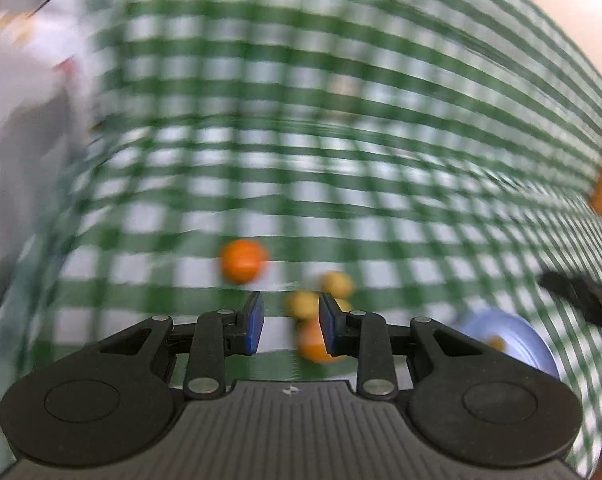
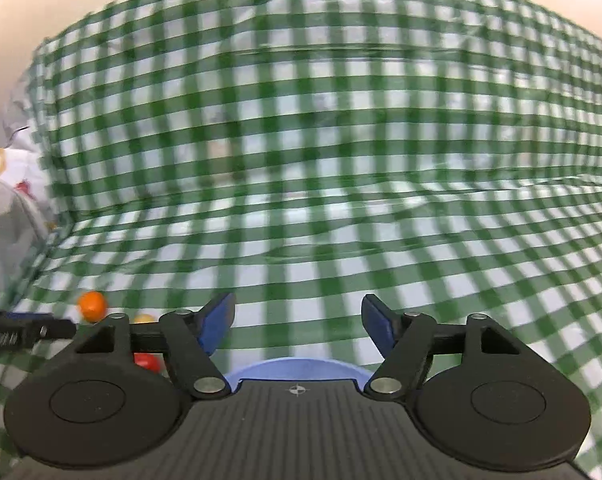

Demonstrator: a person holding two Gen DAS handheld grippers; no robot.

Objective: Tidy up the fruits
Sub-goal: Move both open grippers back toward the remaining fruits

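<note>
- Left wrist view, far left of the frame: a blurred pale grey and white cloth (image 1: pixel 17 92) with small printed marks lies beside the green checked tablecloth (image 1: pixel 301 128) that fills most of the picture.
- Centre of that view: a lone orange fruit (image 1: pixel 243 261) sits on the tablecloth just ahead and slightly left of the left gripper (image 1: pixel 291 326). It is round, so it has no long side to line up with.
- Lower centre: the left gripper's jaws stand a little apart with nothing pressed between the blue pads. A cluster of small yellow fruits (image 1: pixel 337 284) and another orange one (image 1: pixel 313 344) lies just behind the right-hand finger, partly hidden by it.
- Lower right: a pale blue plate (image 1: pixel 517 340) rests on the tablecloth close to the cluster, with the dark tip of the other tool above it.
- Right wrist view, lower left: the same lone orange fruit (image 2: pixel 92 305) appears small and well off to the left, so the left gripper seems the nearer one.
- Lower centre: the right gripper (image 2: pixel 297 322) is spread wide and empty, directly over the far rim of the plate (image 2: pixel 293 366).
- Nothing stands between the left gripper and the lone fruit.
</note>
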